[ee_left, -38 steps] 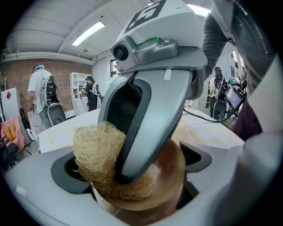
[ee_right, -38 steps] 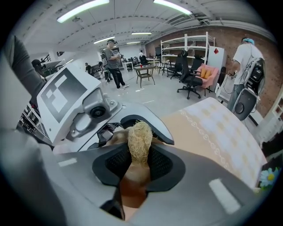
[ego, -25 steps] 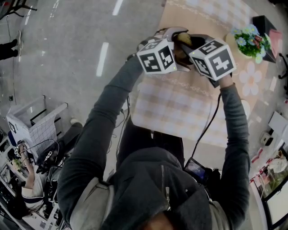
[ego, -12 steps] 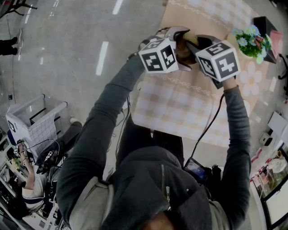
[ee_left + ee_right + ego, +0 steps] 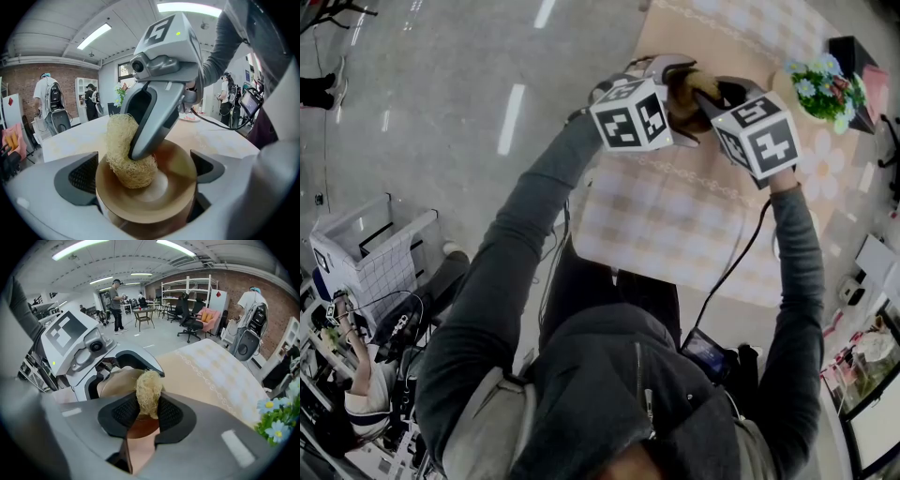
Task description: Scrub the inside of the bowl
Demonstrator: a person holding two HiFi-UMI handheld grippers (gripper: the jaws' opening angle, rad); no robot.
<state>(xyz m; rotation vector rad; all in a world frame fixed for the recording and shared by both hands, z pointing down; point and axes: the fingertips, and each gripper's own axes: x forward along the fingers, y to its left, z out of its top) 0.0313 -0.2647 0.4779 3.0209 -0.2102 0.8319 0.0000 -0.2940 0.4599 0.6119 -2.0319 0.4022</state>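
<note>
Brown bowl [image 5: 180, 190], gripped at its sides between the jaws of my left gripper [image 5: 145, 176], over the checked tablecloth [image 5: 675, 225]. My right gripper [image 5: 147, 414] is closed on a straw-coloured loofah scrubber [image 5: 149, 392], which presses against the bowl's inner wall.

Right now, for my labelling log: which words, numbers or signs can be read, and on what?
No readable words or numbers.
Left marker cube: black-and-white square patterns only, no lettering.
Right marker cube: the same.
Red sign on the far cabinet: too small to read.
</note>
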